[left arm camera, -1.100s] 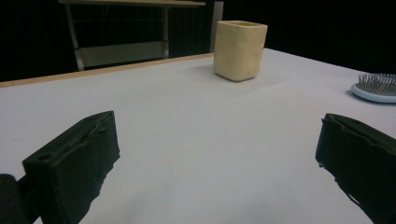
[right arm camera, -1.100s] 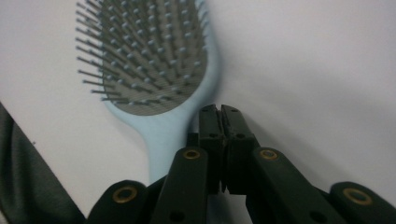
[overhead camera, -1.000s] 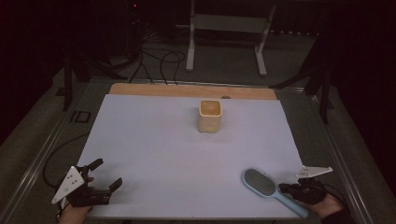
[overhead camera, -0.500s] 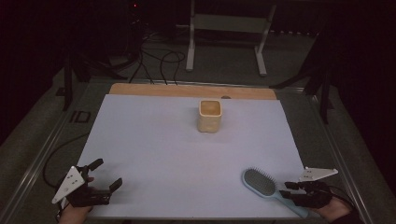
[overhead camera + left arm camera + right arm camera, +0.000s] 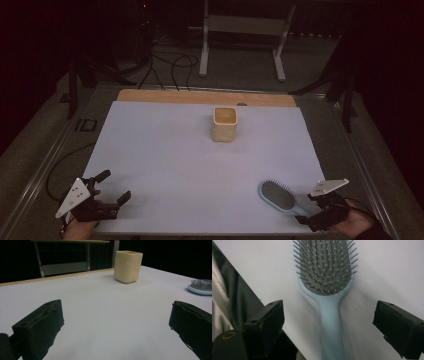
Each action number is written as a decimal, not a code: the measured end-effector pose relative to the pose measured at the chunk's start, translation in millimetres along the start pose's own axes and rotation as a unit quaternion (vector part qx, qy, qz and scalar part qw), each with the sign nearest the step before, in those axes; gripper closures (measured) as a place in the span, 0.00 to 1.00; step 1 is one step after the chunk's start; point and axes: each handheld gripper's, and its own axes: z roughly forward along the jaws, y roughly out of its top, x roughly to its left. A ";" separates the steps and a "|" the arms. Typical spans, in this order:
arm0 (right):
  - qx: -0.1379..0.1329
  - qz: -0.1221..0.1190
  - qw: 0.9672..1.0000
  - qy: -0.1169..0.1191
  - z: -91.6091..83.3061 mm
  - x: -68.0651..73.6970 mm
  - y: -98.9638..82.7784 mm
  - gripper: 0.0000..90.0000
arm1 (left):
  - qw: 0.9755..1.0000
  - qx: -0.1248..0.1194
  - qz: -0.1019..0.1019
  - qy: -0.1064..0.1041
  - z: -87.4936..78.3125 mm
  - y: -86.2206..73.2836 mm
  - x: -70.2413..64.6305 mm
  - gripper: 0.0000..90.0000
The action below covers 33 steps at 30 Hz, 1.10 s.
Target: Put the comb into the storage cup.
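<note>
- Since the earlier high view, the right gripper [image 5: 314, 220] has drawn back a little toward the near right corner and lifted, and its jaws have just been opening; the pale blue plastic hairbrush with grey bristles [image 5: 280, 198] now lies free on the white paper sheet [image 5: 165, 150], where a second ago its handle was pinched
- Far left: the left gripper [image 5: 109, 189] rests at the near left corner with its jaws spread wide and nothing between them; it has not shifted
- Centre: the cream square-sided cup [image 5: 224, 124] stands upright toward the far edge of the sheet, well apart from both grippers and in the same spot as before
- Right: the hairbrush lies bristles up near the sheet's near right corner; in the right gripper view its handle [image 5: 331, 322] runs down between the two black jaws, which stand wide apart, clear of it on both sides
- Judgement: the brush looks just released, so this reads as a set-down finished, with the cup untouched
</note>
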 end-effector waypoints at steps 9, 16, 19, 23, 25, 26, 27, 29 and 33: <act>0.036 -0.025 0.999 -0.006 9.8 7.7 10.5 0.15 | 1.000 0.001 0.000 -0.002 -0.1 0.0 0.2 0.00; 0.072 -0.038 0.997 -0.001 14.8 7.1 17.5 0.29 | 1.000 0.001 0.000 -0.001 -0.2 0.1 0.1 0.00; 0.093 -0.041 0.995 0.006 19.0 6.8 20.2 0.34 | 1.000 0.001 0.000 -0.001 -0.2 0.0 0.2 0.00; 0.118 -0.037 0.992 -0.003 24.8 3.4 22.1 0.41 | 1.000 0.001 0.000 -0.002 -0.1 0.0 0.2 0.00; 0.123 -0.041 0.992 -0.010 26.2 2.7 22.7 0.45 | 1.000 0.001 0.000 -0.001 -0.2 0.0 0.3 0.00; 0.125 -0.044 0.991 -0.014 26.5 2.2 23.2 0.47 | 1.000 0.001 0.000 -0.002 -0.2 -0.1 0.3 0.00; 0.127 -0.043 0.991 -0.015 27.0 2.2 23.7 0.47 | 1.000 0.001 -0.001 -0.001 -0.2 -0.1 0.3 0.00; 0.132 -0.049 0.990 -0.016 28.6 2.8 24.5 0.52 | 1.000 0.001 0.000 -0.002 -0.2 0.0 0.3 0.00; 0.143 -0.057 0.988 -0.021 32.8 4.2 26.6 0.56 | 1.000 0.001 -0.001 -0.002 -0.2 -0.1 0.3 0.00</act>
